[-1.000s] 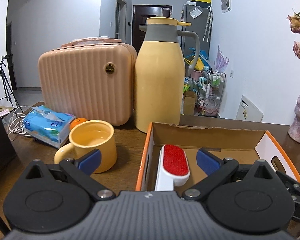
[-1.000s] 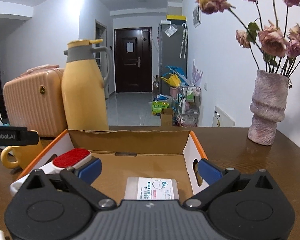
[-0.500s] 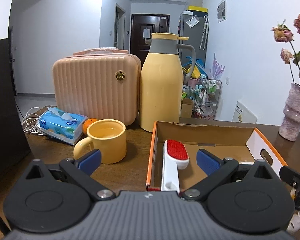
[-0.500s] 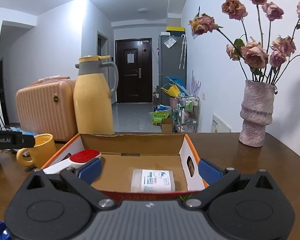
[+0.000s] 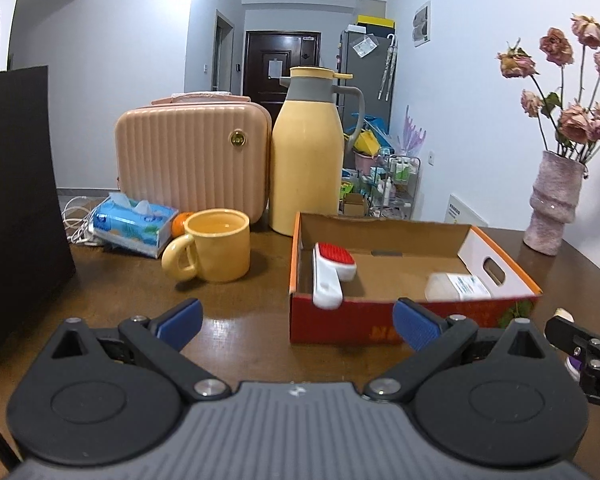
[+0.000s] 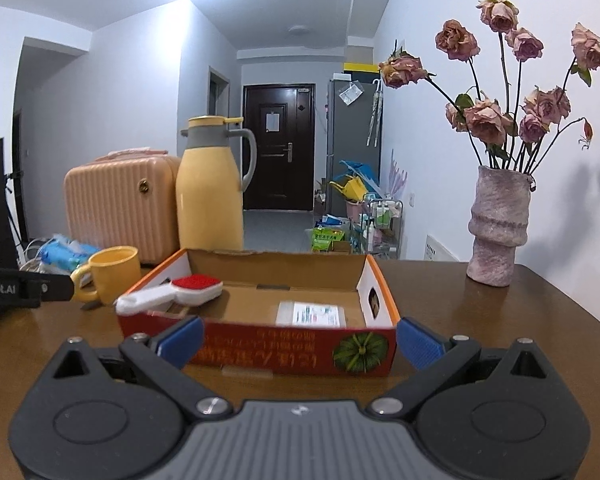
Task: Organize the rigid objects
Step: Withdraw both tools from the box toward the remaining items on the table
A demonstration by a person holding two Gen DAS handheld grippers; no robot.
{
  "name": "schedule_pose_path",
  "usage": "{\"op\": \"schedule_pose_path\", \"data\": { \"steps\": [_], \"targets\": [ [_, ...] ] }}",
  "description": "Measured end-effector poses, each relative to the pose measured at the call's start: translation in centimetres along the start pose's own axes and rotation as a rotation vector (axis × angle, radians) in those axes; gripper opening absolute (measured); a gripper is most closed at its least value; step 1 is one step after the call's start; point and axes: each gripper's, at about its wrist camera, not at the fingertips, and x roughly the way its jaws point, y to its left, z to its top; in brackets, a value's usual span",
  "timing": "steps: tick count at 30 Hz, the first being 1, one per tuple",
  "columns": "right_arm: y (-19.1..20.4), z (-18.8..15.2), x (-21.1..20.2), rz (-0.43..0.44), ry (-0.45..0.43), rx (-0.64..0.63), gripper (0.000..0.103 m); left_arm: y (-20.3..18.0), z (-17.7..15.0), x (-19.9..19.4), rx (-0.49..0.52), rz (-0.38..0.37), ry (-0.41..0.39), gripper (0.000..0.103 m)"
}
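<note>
Cardboard box [image 6: 256,280] sits on the counter [image 6: 500,320] just ahead of my jaws. Both my left gripper [image 5: 296,322] and my right gripper [image 6: 298,340] have their jaws spread wide, holding nothing. Inside the box, a white lint brush [image 5: 332,270] with a red pad leans on the left wall, its handle over the front edge; a clear labelled packet [image 6: 311,314] lies flat toward the right. Left of the box stands a yellow mug [image 5: 216,245], with a yellow thermos jug [image 5: 308,160] and pink case [image 5: 192,160] behind.
</note>
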Motion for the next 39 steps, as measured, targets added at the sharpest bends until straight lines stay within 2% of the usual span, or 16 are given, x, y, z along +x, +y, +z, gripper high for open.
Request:
{"op": "schedule_pose_path", "data": {
  "steps": [12, 20, 26, 39],
  "targets": [
    [0.8, -3.9, -5.2, 0.011, 0.039, -0.036, 0.103, 1.4, -3.9, -3.6, 0.019, -0.021, 0.031, 0.103],
    [1.5, -6.4, -6.9, 0.039, 0.092, -0.057, 0.103, 3.0, -6.1, -3.9, 0.022, -0.037, 0.072, 0.103],
    [1.9, -7.8, -6.8, 0.056, 0.138, -0.064, 0.103, 3.6, -7.2, -3.7, 0.046, -0.041, 0.086, 0.103],
    [4.0, -7.4, -3.9, 0.093, 0.181, -0.086, 0.103, 5.6, -7.6, -1.4, 0.026, -0.012, 0.125, 0.103]
  ]
}}
